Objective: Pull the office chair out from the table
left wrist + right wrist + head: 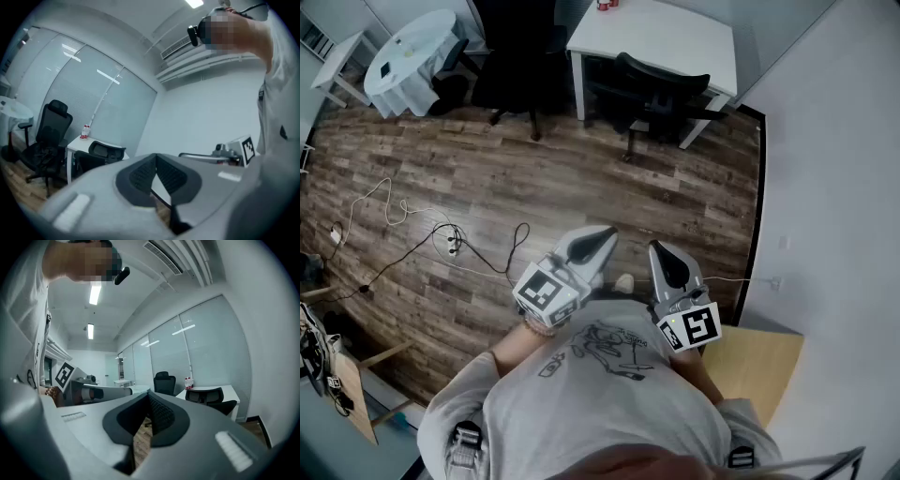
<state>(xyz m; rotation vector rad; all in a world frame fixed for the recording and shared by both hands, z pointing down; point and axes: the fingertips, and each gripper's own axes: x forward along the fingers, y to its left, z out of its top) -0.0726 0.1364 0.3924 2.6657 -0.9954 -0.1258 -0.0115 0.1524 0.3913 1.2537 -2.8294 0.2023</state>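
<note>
Office chair (661, 94), black, sits tucked against the white counter (675, 37) at about 12 o'clock in the head view, well apart from both grippers. The left gripper (598, 244) and the right gripper (667, 261) are held level close to the person's chest, each with its jaws closed together on nothing and touching no furniture. Two black chairs show: the second chair (514, 66) stands at 11 o'clock, near one round cloth-covered table (412, 47) at 10 o'clock.

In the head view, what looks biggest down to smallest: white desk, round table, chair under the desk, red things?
1. White desk.
2. Round table and office chair: about alike, chair partly hidden.
3. Red things, tiniest.
</note>
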